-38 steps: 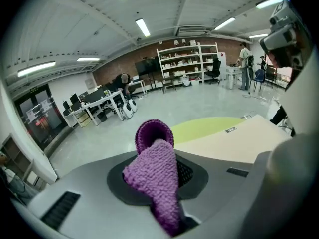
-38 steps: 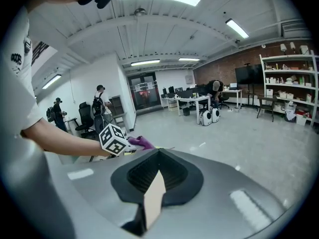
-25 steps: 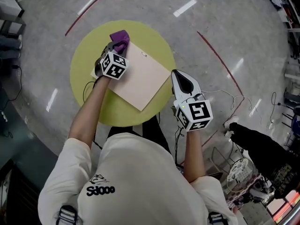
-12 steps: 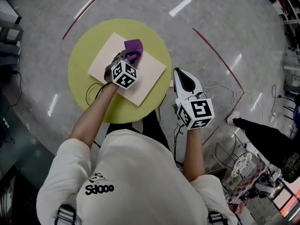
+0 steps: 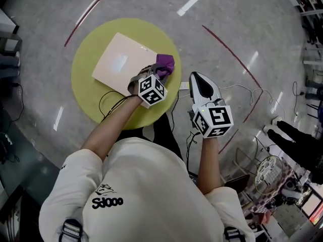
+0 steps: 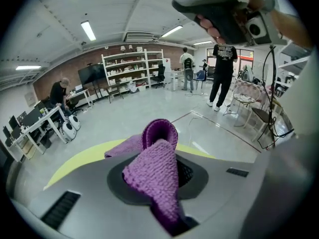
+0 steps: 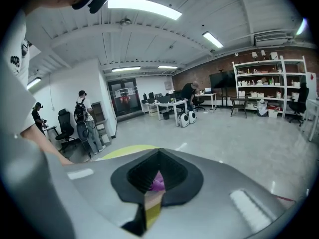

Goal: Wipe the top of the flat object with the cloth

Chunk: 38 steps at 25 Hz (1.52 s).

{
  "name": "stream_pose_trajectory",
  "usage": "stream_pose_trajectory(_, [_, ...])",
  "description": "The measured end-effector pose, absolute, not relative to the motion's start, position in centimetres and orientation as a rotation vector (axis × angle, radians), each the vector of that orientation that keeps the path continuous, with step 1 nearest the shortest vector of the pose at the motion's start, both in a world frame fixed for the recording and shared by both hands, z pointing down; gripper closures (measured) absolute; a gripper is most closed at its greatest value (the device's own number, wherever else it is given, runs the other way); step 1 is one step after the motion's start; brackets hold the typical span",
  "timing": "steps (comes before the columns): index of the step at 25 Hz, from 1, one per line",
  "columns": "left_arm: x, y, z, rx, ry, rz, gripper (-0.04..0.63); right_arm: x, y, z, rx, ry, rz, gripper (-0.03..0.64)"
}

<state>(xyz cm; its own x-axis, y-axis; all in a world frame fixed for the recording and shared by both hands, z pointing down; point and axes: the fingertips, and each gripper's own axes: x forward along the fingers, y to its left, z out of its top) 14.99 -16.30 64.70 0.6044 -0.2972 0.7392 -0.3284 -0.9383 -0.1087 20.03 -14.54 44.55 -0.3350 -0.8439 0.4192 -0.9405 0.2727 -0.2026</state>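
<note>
The left gripper [image 5: 154, 72] clamped the purple cloth [image 5: 165, 63] at the beige board's [image 5: 121, 62] 3 o'clock corner. The right gripper [image 5: 198, 79] hung closed and empty beyond the round table's [image 5: 91, 97] 3 o'clock edge.

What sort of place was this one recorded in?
Probably an open-plan lab or workshop office: white storage shelves against a brick wall, work desks, and a polished floor with red marking lines around the round yellow-green table.

board [image 5: 121, 62] corner hid under cloth [image 5: 165, 63], cloth end inside left gripper [image 5: 156, 72]
</note>
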Motion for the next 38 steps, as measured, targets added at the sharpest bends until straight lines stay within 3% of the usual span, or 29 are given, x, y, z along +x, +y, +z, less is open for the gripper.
stream_pose_trajectory(11, [16.1, -12.9, 65.0, 2.848, -0.325, 1.347, 0.533, 20.0, -12.9, 45.3, 1.669, -2.324, 0.662, 0.606])
stream_pose_trajectory(38, [-7.1, -26.6, 64.6, 2.367, -1.085, 1.341, 0.532, 12.6, -17.9, 46.0, 1.381, -2.419, 0.645, 0.606])
